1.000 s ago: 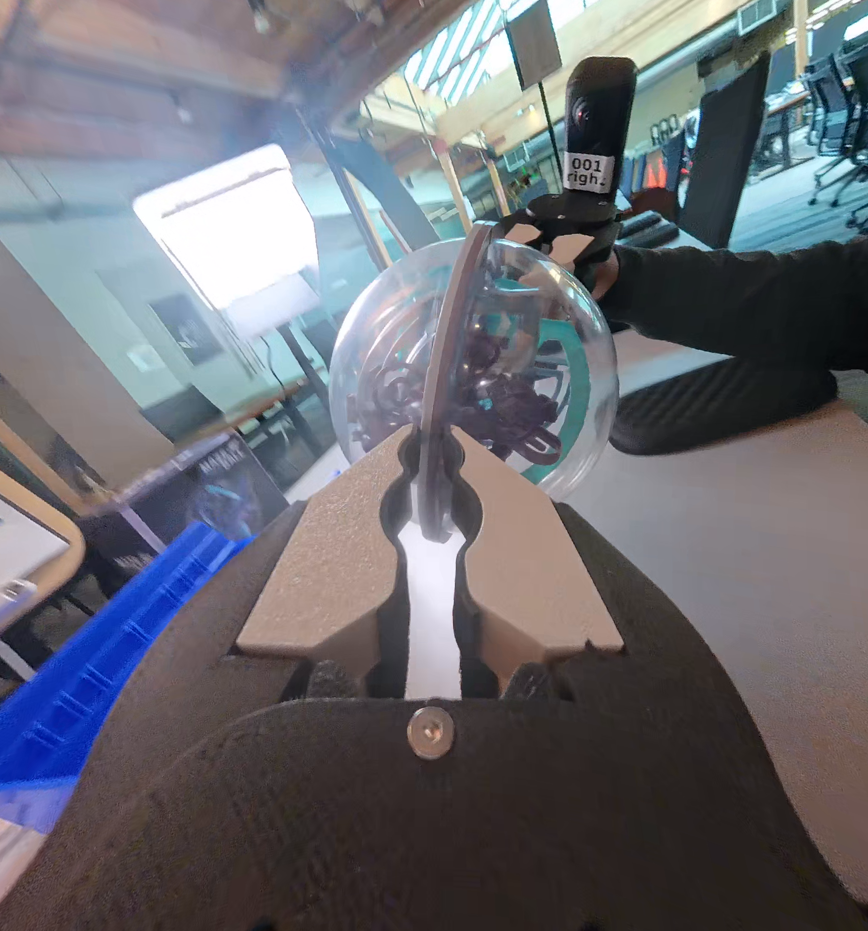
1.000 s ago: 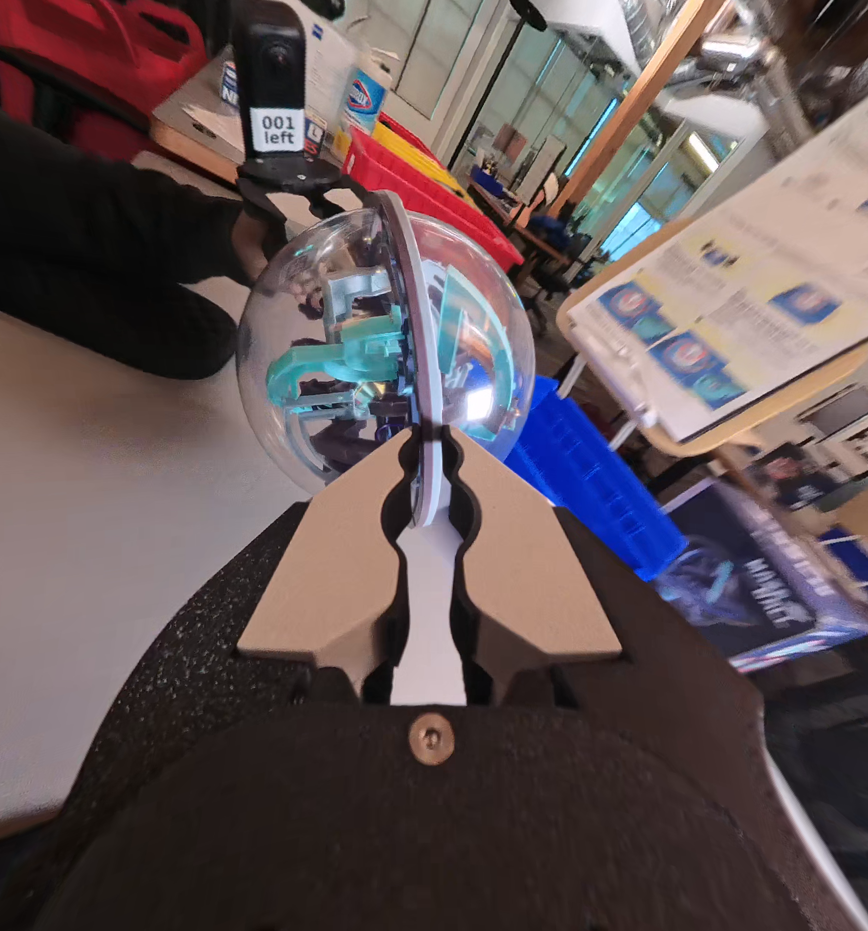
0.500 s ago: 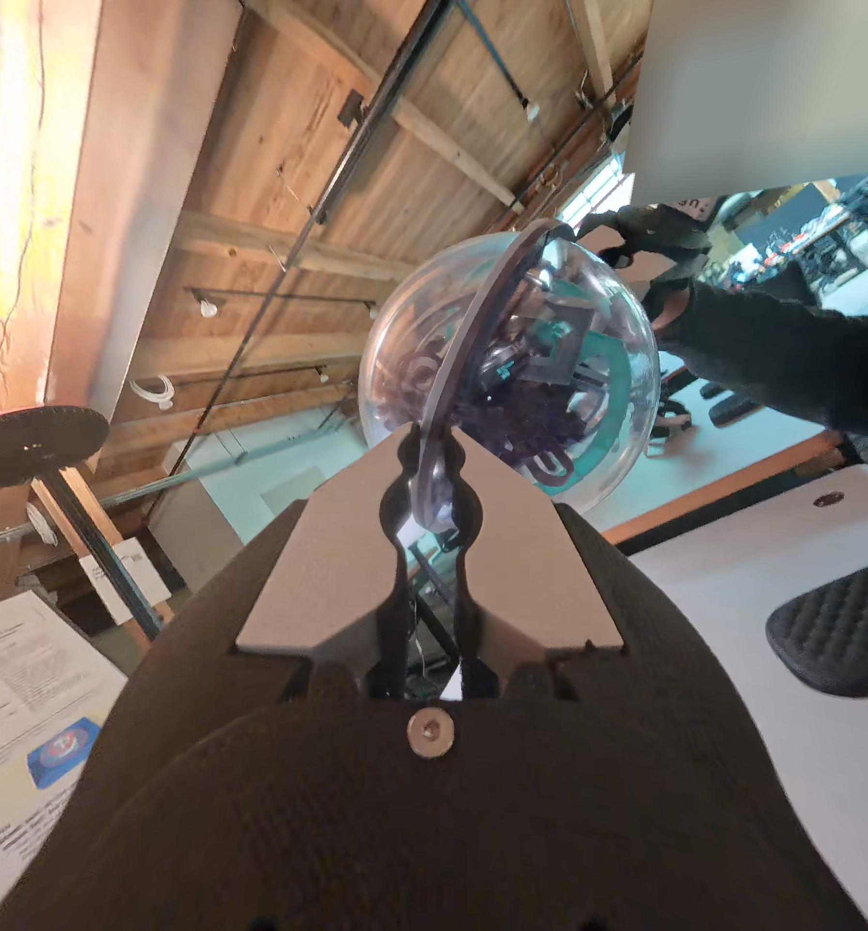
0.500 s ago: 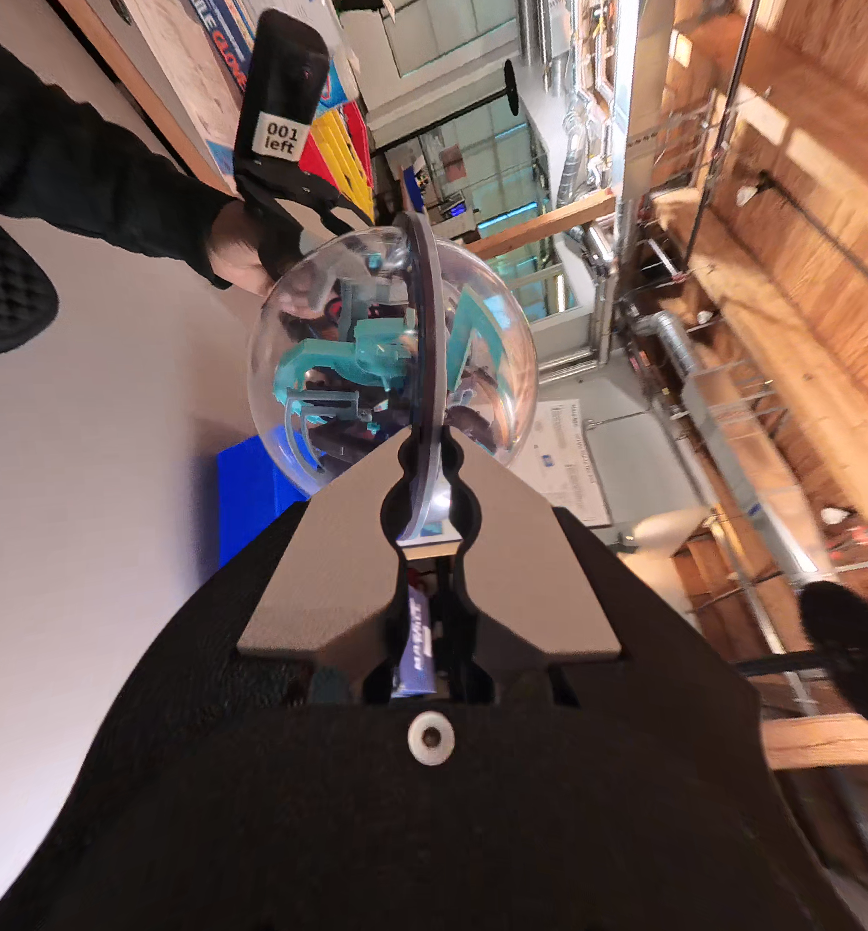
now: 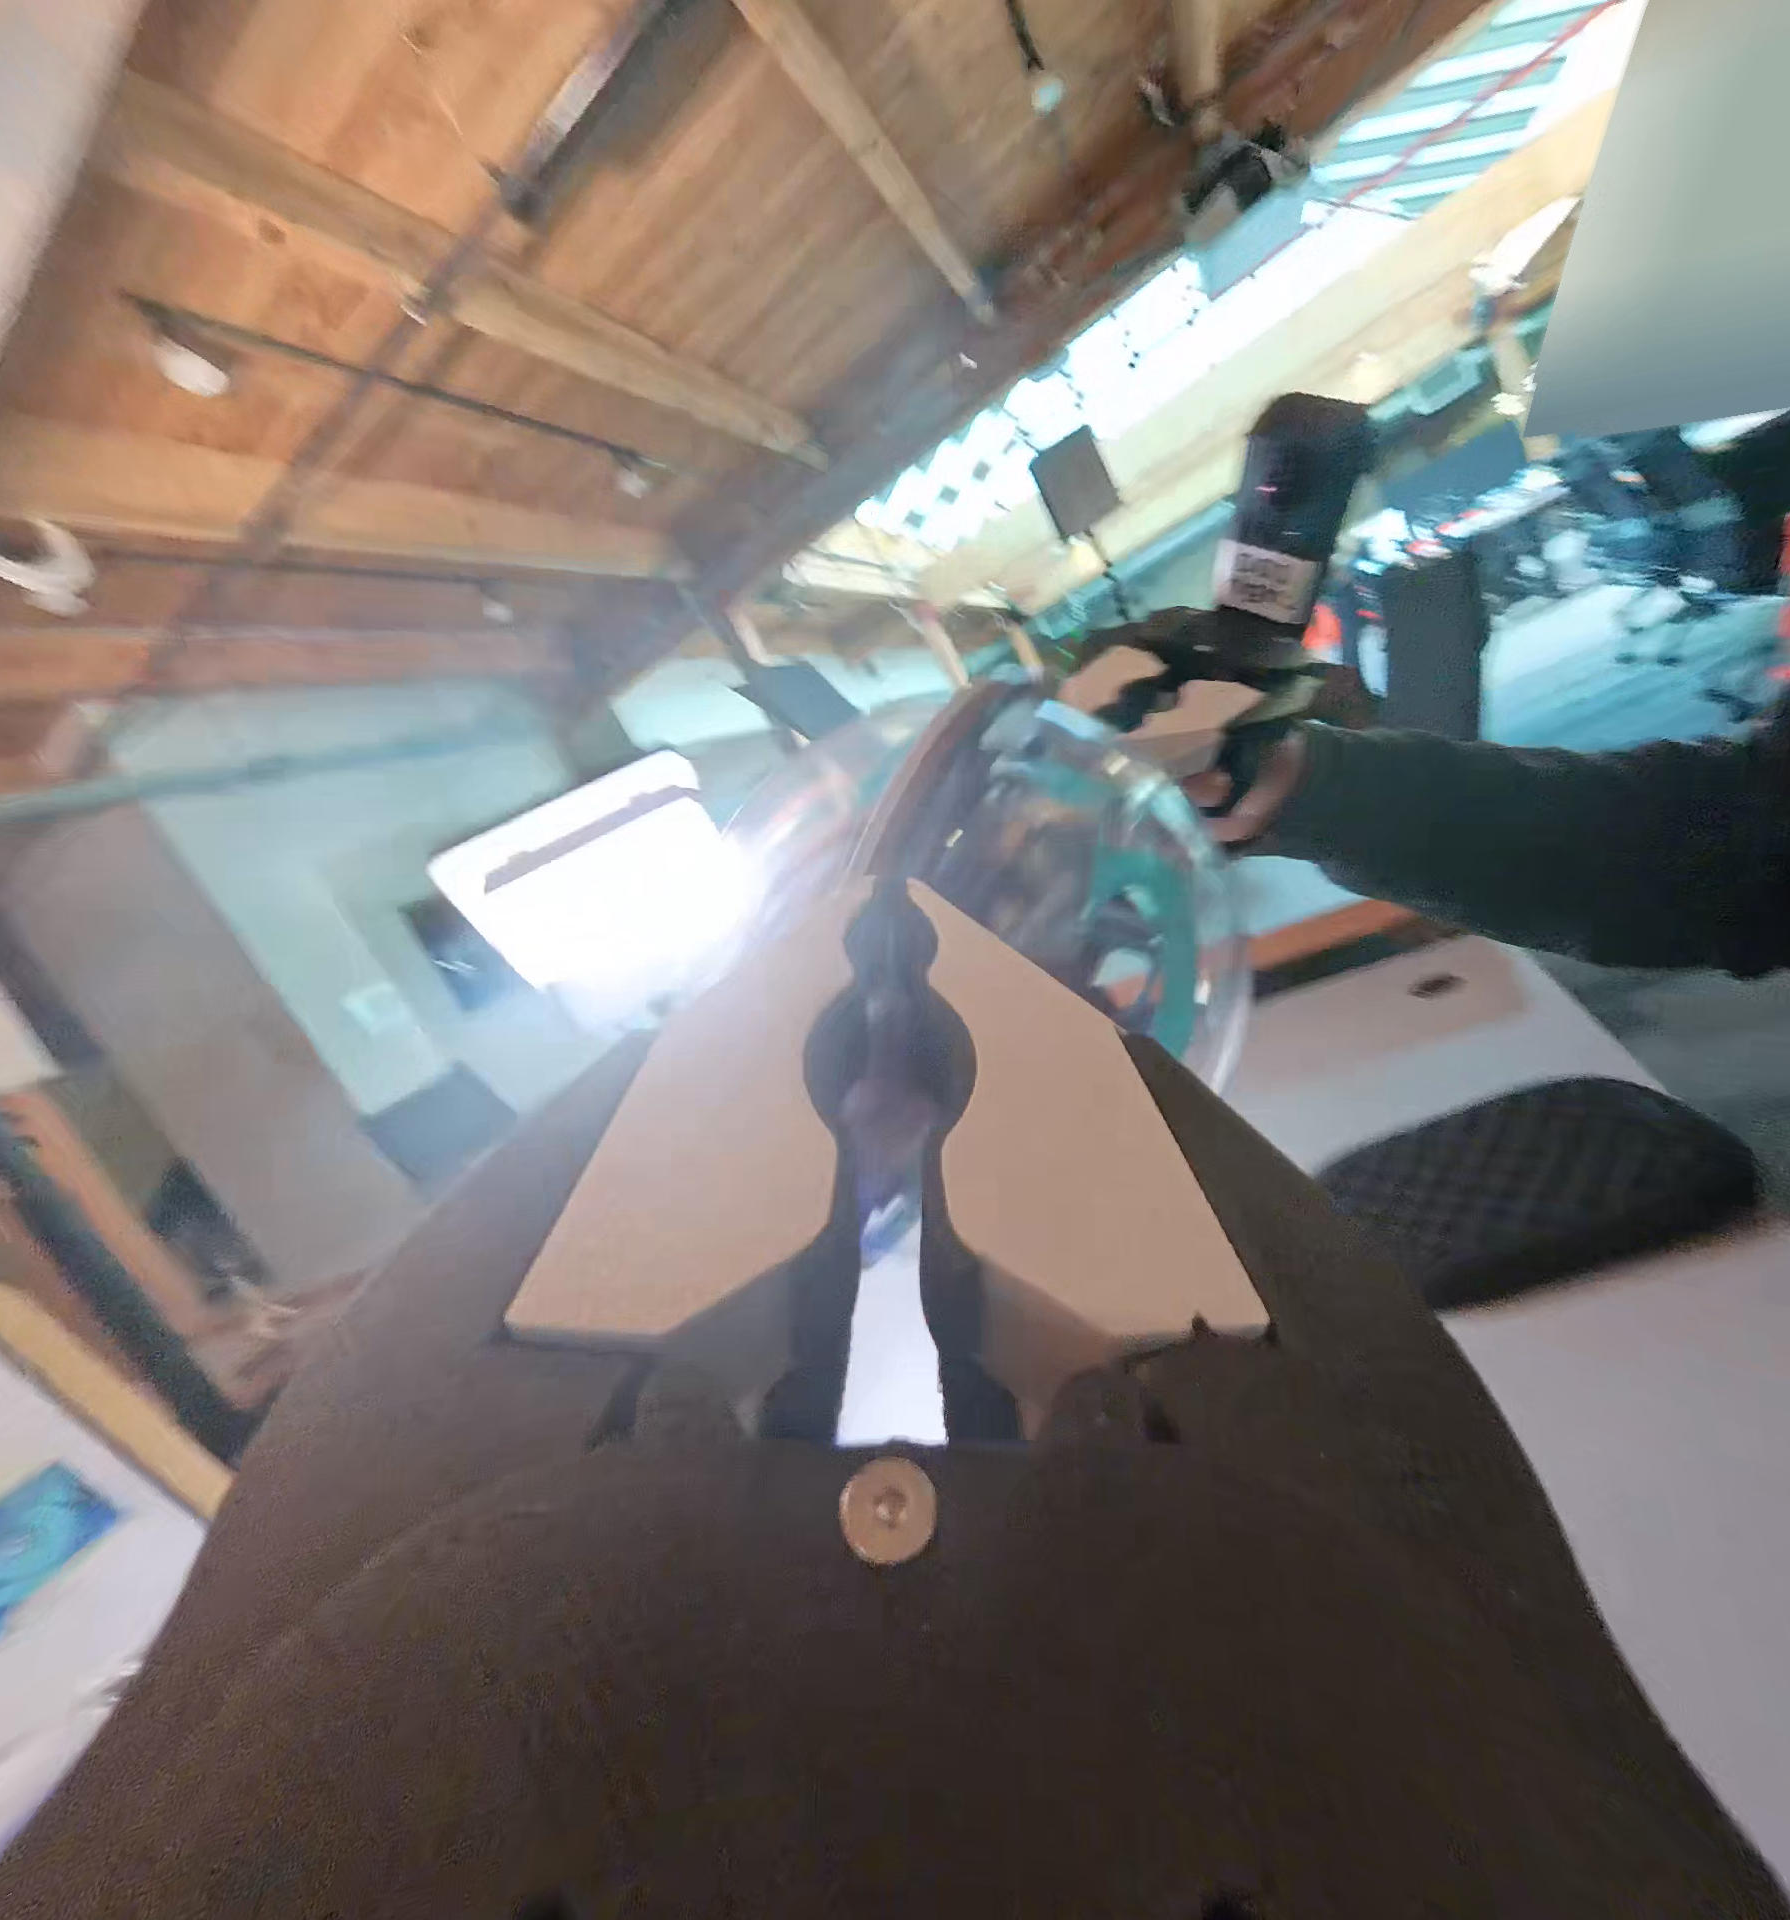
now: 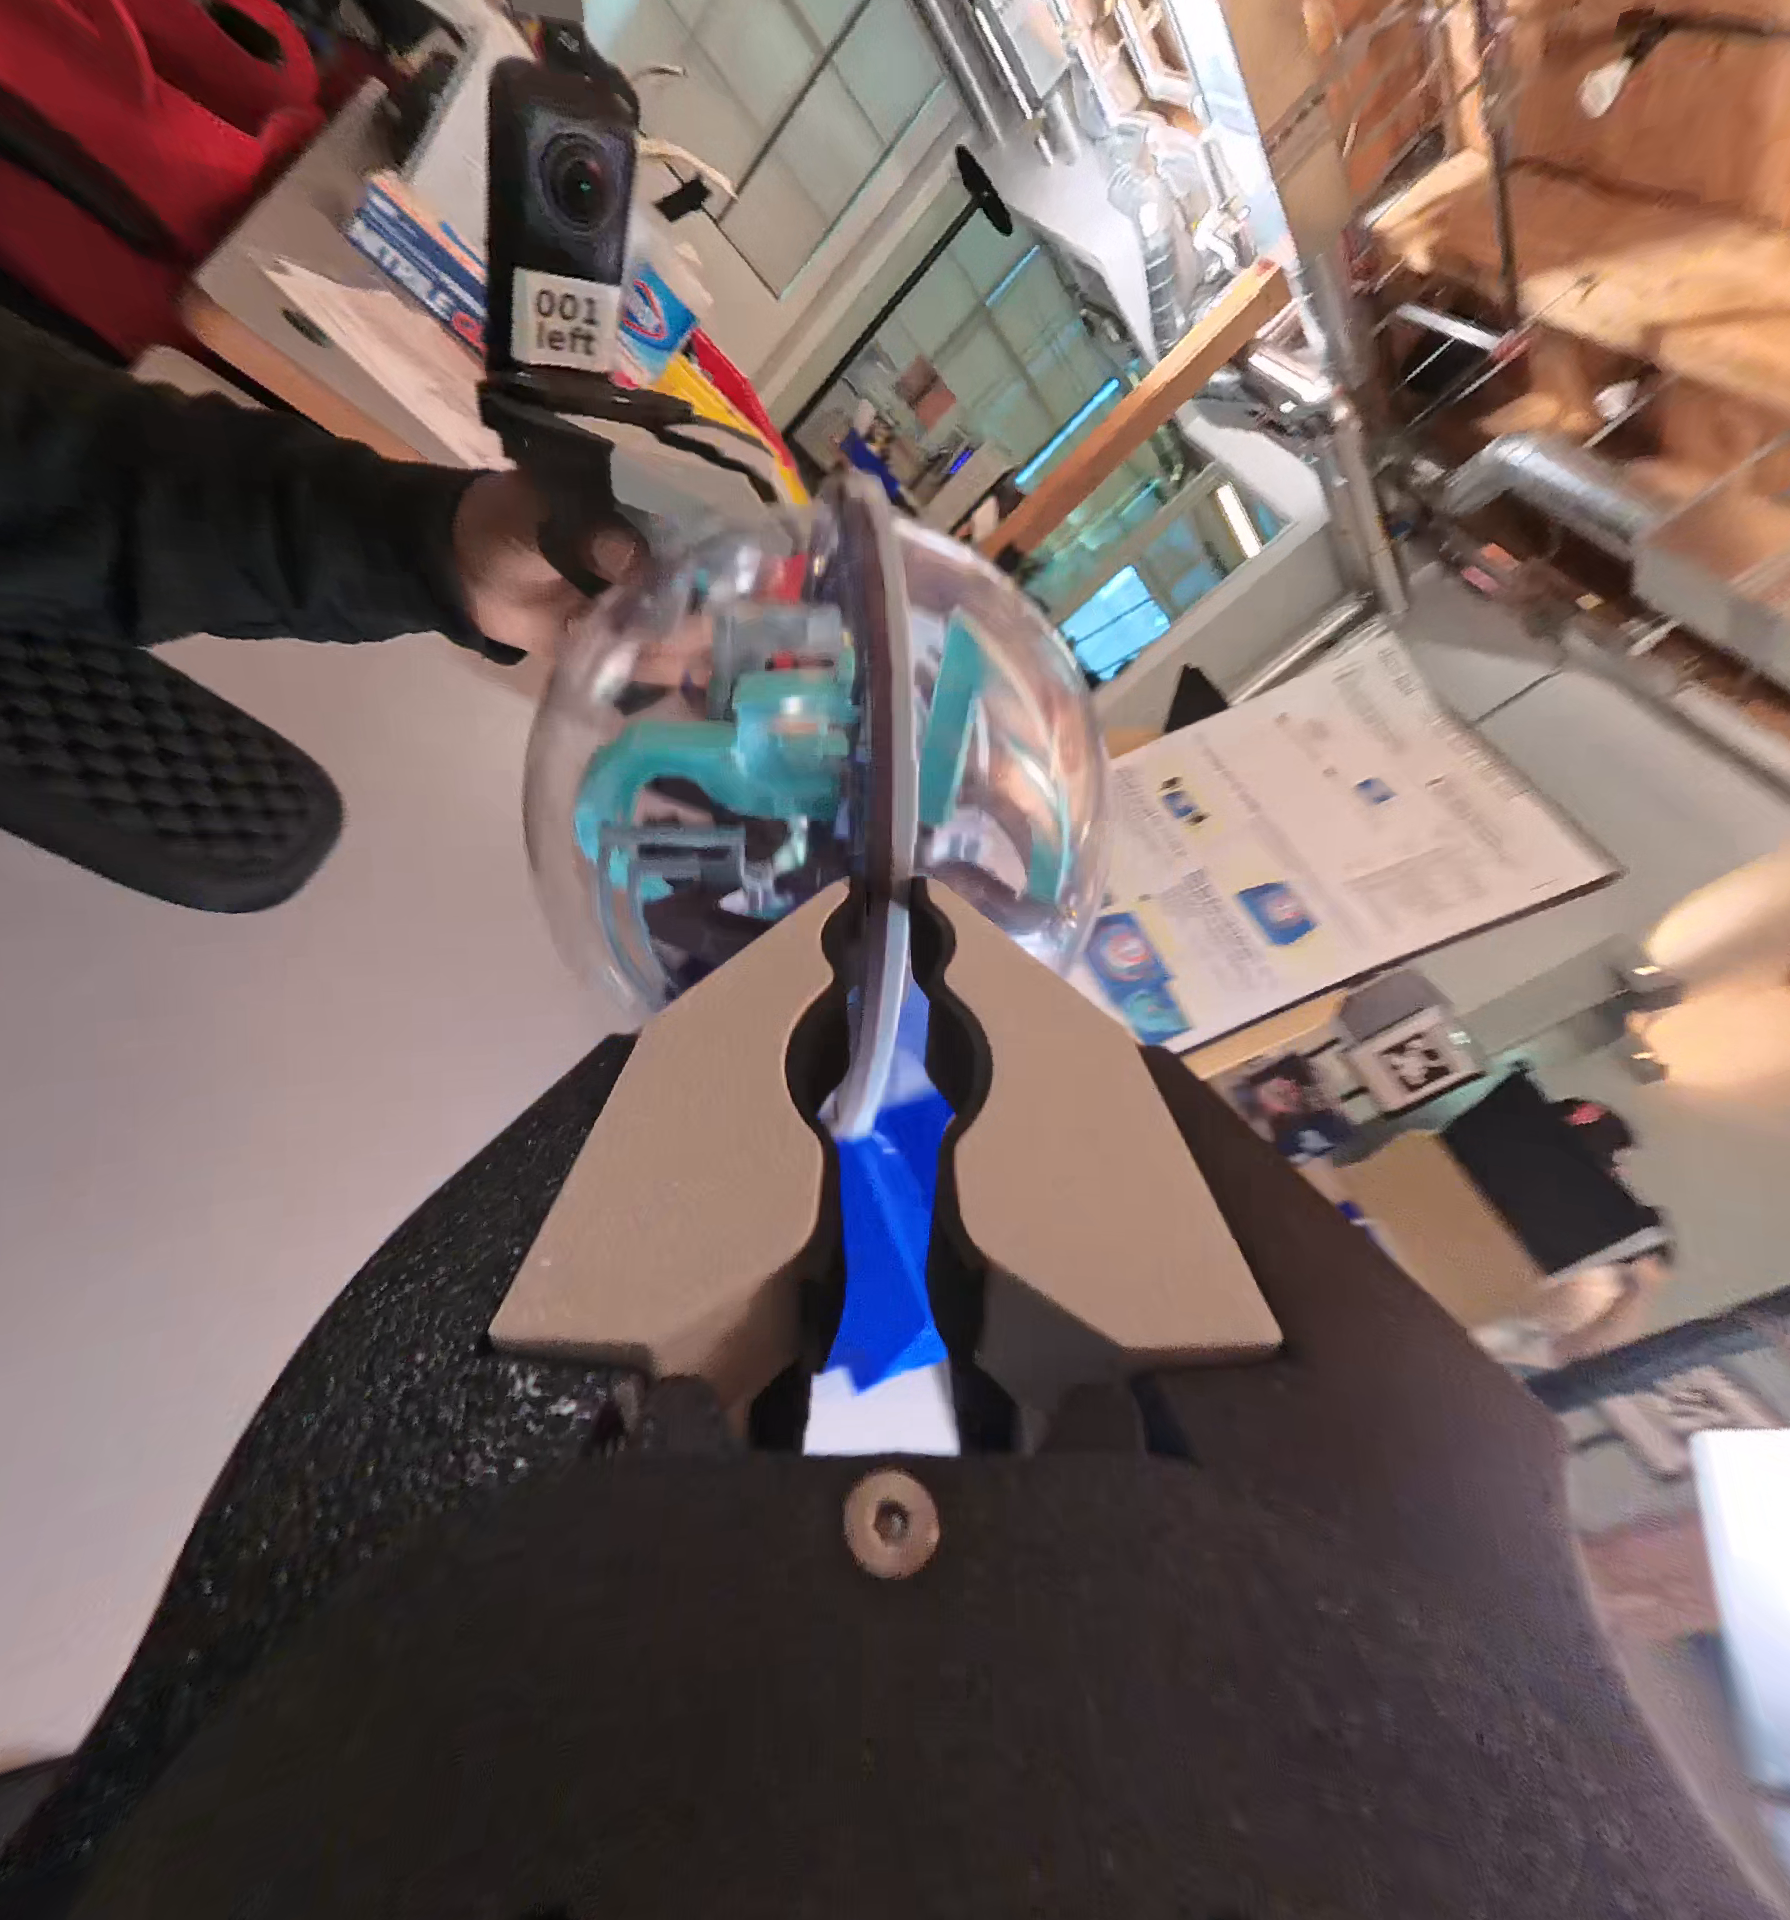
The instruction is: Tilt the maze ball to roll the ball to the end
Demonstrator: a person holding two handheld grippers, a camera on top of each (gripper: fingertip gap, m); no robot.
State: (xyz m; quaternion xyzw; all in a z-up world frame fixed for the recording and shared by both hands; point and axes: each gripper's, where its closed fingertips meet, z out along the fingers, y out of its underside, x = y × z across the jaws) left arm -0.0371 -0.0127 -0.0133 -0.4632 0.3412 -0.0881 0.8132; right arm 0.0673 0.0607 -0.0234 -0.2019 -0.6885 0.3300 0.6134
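Note:
The maze ball (image 6: pixel 766 779) is a clear sphere with teal and purple tracks inside and a flat rim (image 6: pixel 886 665) around its middle; it is held up off the white table (image 6: pixel 195 1143). My right gripper (image 6: pixel 886 894) is shut on the rim, which runs down between its pads. It also shows in the left wrist view (image 5: pixel 1088 707), at the ball's far side. My left gripper (image 5: pixel 896 888) has its fingertips together, and the blurred ball (image 5: pixel 1078 883) with its rim begins just beyond them. In the right wrist view the left gripper (image 6: pixel 756 483) sits at the ball's upper left, beside the rim.
A black textured pad (image 6: pixel 112 769) lies on the table and also shows in the left wrist view (image 5: pixel 1535 1184). A blue bin (image 6: pixel 886 1247) shows below through my right fingers. A poster board (image 6: pixel 1338 831) stands to the right. A sleeved arm (image 5: pixel 1545 831) holds the right gripper.
The ball was swung upward and then back down again, tilting both views. My left pads, shut on the rim before, have come together, and the rim now sits beyond their tips.

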